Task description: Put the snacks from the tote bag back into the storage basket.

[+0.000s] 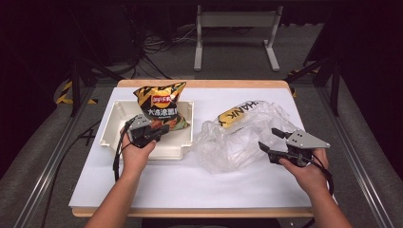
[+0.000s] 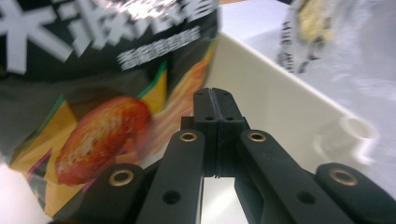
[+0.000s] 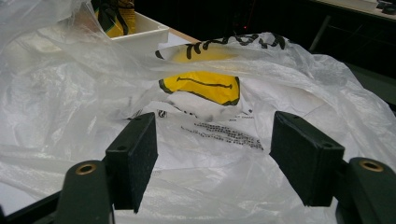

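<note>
A black and yellow chip bag stands upright in the white tray at the table's left. My left gripper is at the bag's lower edge with its jaws pressed together, apparently pinching that edge. A crumpled clear plastic bag with a yellow smiley print lies right of the tray. My right gripper stands open at the plastic bag's right side, its jaws wide apart over the film with nothing between them.
The tray wall rises just right of my left jaws. The tray's corner with the chip bag lies beyond the plastic. White table surface stretches in front. A metal stand and cables sit on the floor behind.
</note>
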The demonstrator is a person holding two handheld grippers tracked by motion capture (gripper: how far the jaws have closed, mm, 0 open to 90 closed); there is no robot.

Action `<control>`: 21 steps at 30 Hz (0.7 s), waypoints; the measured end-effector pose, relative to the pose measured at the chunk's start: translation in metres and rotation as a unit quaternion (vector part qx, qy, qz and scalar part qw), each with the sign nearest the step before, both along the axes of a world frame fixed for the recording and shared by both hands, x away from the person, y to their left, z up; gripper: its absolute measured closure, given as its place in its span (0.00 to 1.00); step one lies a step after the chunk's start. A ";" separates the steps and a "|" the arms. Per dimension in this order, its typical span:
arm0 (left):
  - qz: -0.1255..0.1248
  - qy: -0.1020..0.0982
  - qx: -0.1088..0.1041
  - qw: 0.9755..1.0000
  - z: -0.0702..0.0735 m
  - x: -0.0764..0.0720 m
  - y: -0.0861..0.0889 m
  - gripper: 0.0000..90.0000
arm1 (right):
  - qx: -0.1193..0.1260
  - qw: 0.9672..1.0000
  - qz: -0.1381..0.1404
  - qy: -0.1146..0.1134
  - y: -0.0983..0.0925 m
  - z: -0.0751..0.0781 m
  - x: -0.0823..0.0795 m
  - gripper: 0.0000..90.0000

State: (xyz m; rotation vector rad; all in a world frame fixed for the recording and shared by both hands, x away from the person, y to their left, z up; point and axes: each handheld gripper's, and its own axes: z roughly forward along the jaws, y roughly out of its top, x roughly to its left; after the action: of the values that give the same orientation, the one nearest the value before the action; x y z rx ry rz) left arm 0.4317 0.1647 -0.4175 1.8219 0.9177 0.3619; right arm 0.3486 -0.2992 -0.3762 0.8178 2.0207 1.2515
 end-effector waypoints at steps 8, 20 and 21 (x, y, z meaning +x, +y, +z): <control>0.052 -0.039 0.040 0.997 -0.005 0.017 -0.005 1.00 | 0.000 1.000 -0.003 -0.003 0.000 0.000 -0.001 0.35; 0.096 -0.033 0.059 0.993 -0.010 0.029 0.005 0.99 | 0.000 1.000 -0.001 -0.001 0.002 -0.001 -0.001 0.34; 0.094 -0.033 0.058 0.993 -0.010 0.028 0.006 0.97 | 0.000 1.000 -0.002 -0.001 0.001 0.000 -0.001 0.34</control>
State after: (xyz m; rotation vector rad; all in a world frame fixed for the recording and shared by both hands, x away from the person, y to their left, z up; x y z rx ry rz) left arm 0.4598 0.1703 -0.4271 1.8218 1.0431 0.6018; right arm 0.3478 -0.2979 -0.3766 0.8203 2.0170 1.2502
